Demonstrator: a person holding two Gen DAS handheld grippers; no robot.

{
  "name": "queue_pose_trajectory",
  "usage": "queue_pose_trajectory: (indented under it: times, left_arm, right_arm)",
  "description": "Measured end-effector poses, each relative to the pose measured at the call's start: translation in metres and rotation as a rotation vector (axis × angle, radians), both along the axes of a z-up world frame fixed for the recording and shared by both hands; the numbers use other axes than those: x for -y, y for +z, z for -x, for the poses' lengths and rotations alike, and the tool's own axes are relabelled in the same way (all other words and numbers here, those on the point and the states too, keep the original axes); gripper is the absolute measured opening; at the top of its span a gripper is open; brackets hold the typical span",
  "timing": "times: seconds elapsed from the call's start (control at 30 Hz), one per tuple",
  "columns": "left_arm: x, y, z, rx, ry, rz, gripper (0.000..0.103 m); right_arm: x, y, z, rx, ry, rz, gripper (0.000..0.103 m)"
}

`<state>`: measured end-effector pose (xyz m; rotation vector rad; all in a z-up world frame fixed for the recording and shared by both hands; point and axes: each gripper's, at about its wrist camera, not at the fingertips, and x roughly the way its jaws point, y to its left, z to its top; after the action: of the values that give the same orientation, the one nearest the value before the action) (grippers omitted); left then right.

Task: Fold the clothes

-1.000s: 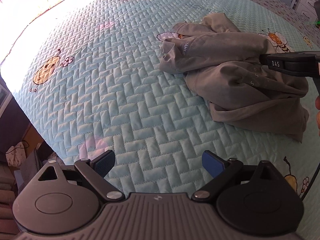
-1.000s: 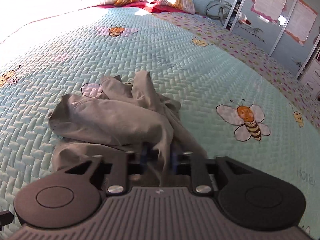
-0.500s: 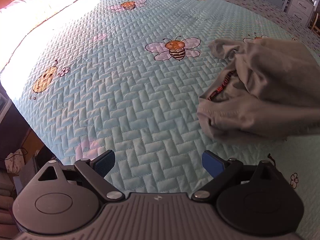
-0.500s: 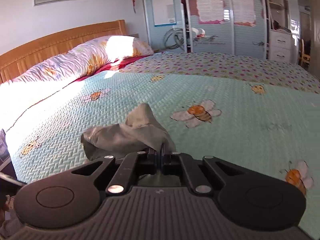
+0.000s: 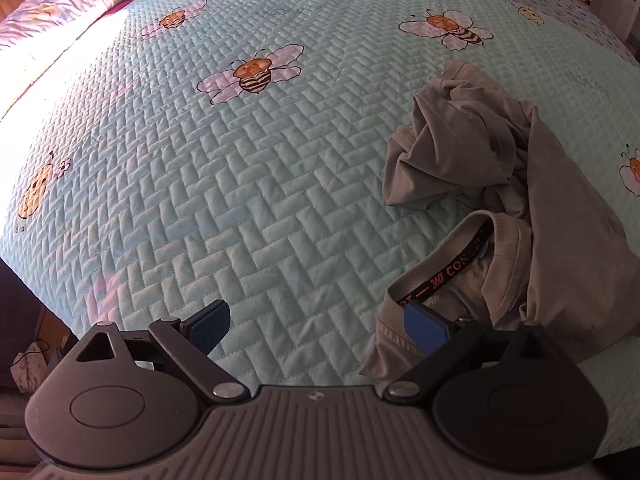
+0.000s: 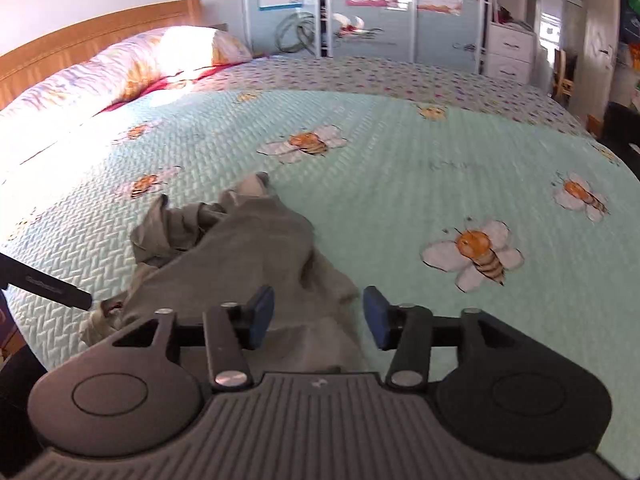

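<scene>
Fingers of the right gripper [image 6: 316, 316] are just opening off the crumpled grey shirt [image 5: 532, 200], which is lying bunched on the bed [image 5: 240, 184] near the empty, spread-apart left gripper [image 5: 316, 326], leaving spreading and folding undone.

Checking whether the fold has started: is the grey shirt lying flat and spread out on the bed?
No, the grey shirt lies crumpled in a heap on the bee-print quilt, its collar turned up.
</scene>
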<state>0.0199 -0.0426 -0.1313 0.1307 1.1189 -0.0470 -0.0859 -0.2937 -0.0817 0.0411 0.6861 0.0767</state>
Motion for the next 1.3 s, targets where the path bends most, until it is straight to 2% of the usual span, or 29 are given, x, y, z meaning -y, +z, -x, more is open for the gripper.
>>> queue_pose_trajectory:
  times: [0.13,0.2,0.27,0.3,0.33,0.37,0.4,0.43,0.6,0.67,0.77,0.87,0.97,1.03,1.1,1.2,1.3]
  left_arm:
    - [-0.003,-0.005,-0.001,-0.023,0.029,-0.041,0.097]
    - [-0.008,-0.004,-0.002,-0.026,0.05,-0.057,0.097]
    - [-0.013,-0.003,-0.002,-0.023,0.066,-0.065,0.097]
    - [-0.014,-0.003,-0.002,-0.022,0.07,-0.075,0.097]
    - [-0.015,-0.002,-0.001,-0.017,0.069,-0.083,0.097]
    - [-0.015,0.0,0.0,-0.012,0.068,-0.091,0.097]
    - [-0.014,0.0,0.0,-0.004,0.064,-0.099,0.097]
    - [-0.013,0.001,0.001,0.002,0.061,-0.105,0.097]
    - [0.004,0.007,0.006,0.038,0.014,-0.117,0.097]
    - [0.015,0.012,0.009,0.067,-0.021,-0.131,0.097]
    - [0.038,0.022,0.016,0.13,-0.102,-0.155,0.097]
    - [0.066,0.024,0.023,0.182,-0.205,-0.188,0.097]
    - [0.09,0.017,0.021,0.188,-0.29,-0.182,0.097]
    - [0.104,0.013,0.017,0.202,-0.343,-0.152,0.097]
    - [0.117,0.009,0.01,0.223,-0.382,-0.133,0.097]
    - [0.135,0.007,-0.005,0.267,-0.447,-0.109,0.097]
    - [0.152,-0.002,-0.024,0.243,-0.502,-0.118,0.097]
  right_arm:
    - [-0.046,-0.008,-0.025,-0.008,0.255,-0.01,0.062]
    - [-0.081,-0.02,-0.033,-0.032,0.396,0.057,0.068]
    - [-0.105,-0.038,-0.04,-0.071,0.446,0.151,0.071]
    - [-0.115,-0.047,-0.043,-0.089,0.453,0.197,0.069]
    - [-0.121,-0.055,-0.046,-0.104,0.452,0.229,0.058]
    - [-0.117,-0.058,-0.048,-0.109,0.429,0.217,0.043]
    - [-0.112,-0.058,-0.049,-0.106,0.399,0.199,0.01]
    - [-0.098,-0.051,-0.048,-0.08,0.346,0.163,0.005]
    - [-0.03,-0.017,-0.041,0.048,0.079,-0.016,0.004]
    - [0.004,-0.002,-0.029,0.103,-0.059,-0.04,0.004]
    - [0.049,-0.004,-0.012,0.104,-0.269,-0.004,0.004]
    - [0.083,-0.032,0.0,-0.024,-0.378,0.014,0.009]
    - [0.099,-0.057,0.025,-0.088,-0.44,-0.064,0.014]
    - [0.102,-0.067,0.036,-0.105,-0.448,-0.1,0.022]
    - [0.1,-0.069,0.042,-0.095,-0.435,-0.113,0.03]
    - [0.1,-0.065,0.044,-0.057,-0.417,-0.135,0.033]
    - [0.103,-0.057,0.043,-0.016,-0.402,-0.161,0.04]
